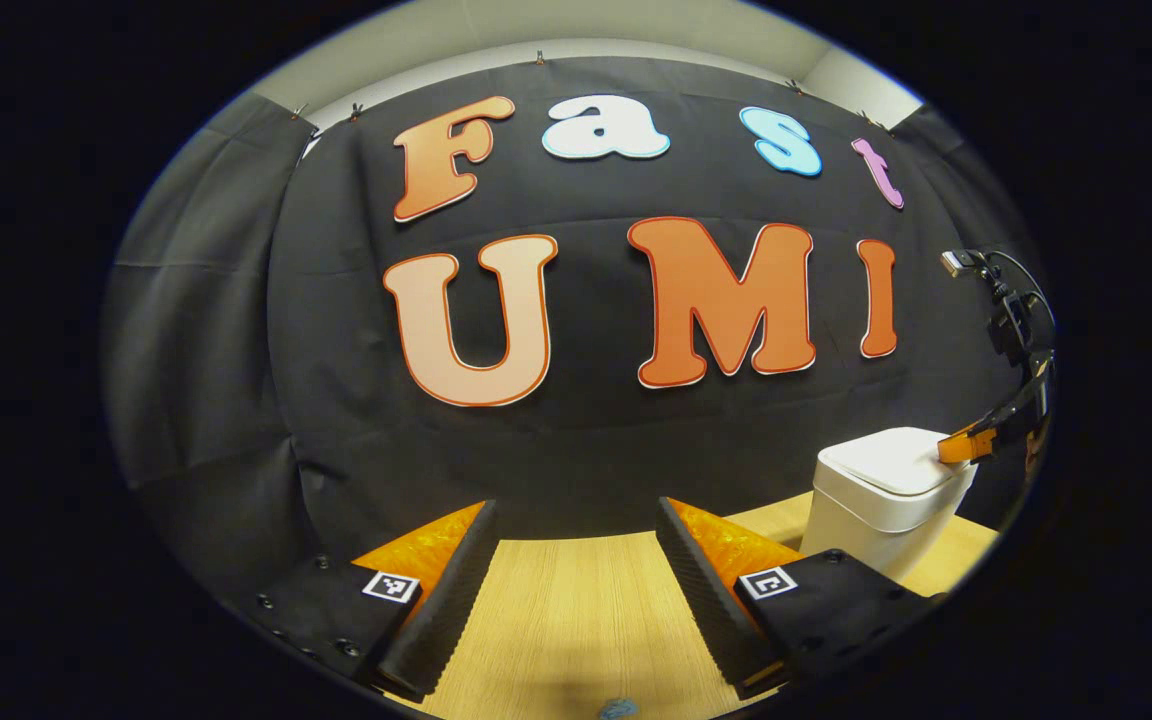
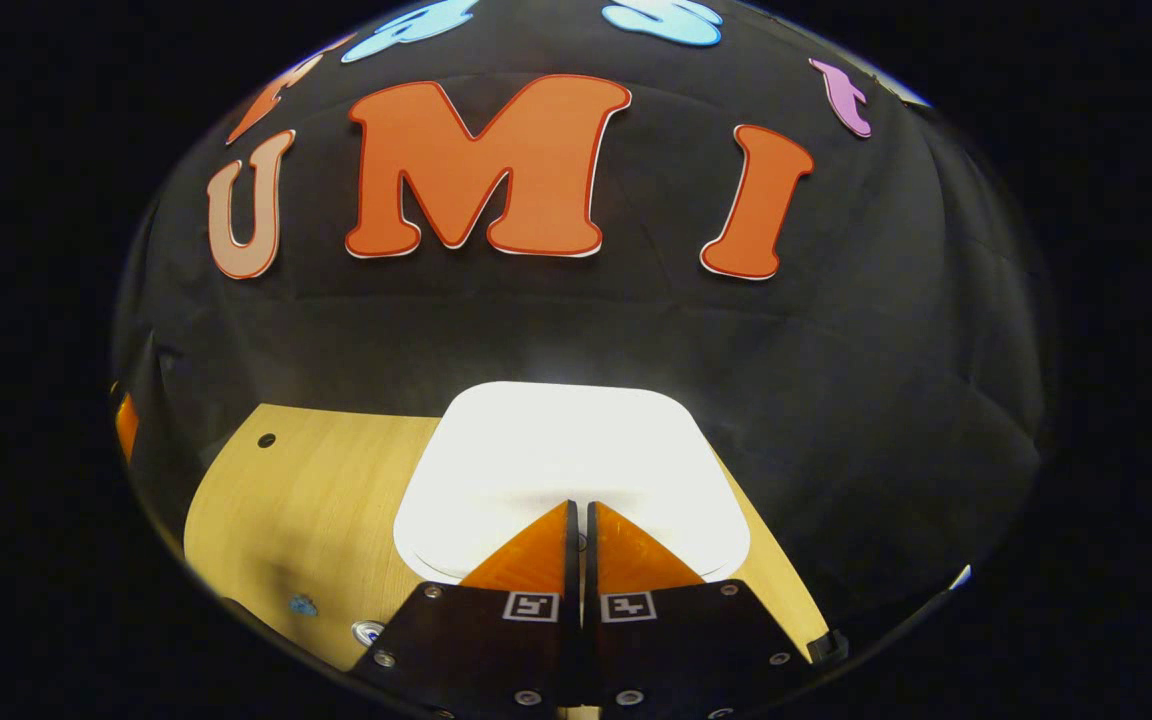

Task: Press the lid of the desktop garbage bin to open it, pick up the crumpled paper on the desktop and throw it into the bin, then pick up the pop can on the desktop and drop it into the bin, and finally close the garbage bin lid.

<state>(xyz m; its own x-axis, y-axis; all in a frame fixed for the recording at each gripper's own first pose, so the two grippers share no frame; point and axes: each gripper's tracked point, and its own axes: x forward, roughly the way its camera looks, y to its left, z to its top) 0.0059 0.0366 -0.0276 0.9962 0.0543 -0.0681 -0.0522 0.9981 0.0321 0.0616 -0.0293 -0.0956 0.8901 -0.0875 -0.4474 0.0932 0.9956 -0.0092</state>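
Observation:
The white desktop bin (image 1: pixel 881 500) stands on the wooden table (image 1: pixel 576 620) at the right, its lid (image 1: pixel 891 458) down. In the left gripper view, my right gripper (image 1: pixel 961 447) reaches in from the right and its tips rest on the lid's near edge. In the right gripper view the lid (image 2: pixel 566 450) lies flat right under my right gripper (image 2: pixel 579 508), whose fingers are shut together with nothing between them. My left gripper (image 1: pixel 576 510) hovers open over bare table, well left of the bin. A small round silver top (image 2: pixel 368 631), perhaps the pop can, peeks in at the lower left.
A small blue scrap (image 1: pixel 619 708) lies on the table near the front edge, and the blue scrap (image 2: pixel 302 605) sits left of the bin. The black cloth wall stands close behind the bin. A small dark hole (image 2: pixel 266 440) marks the tabletop.

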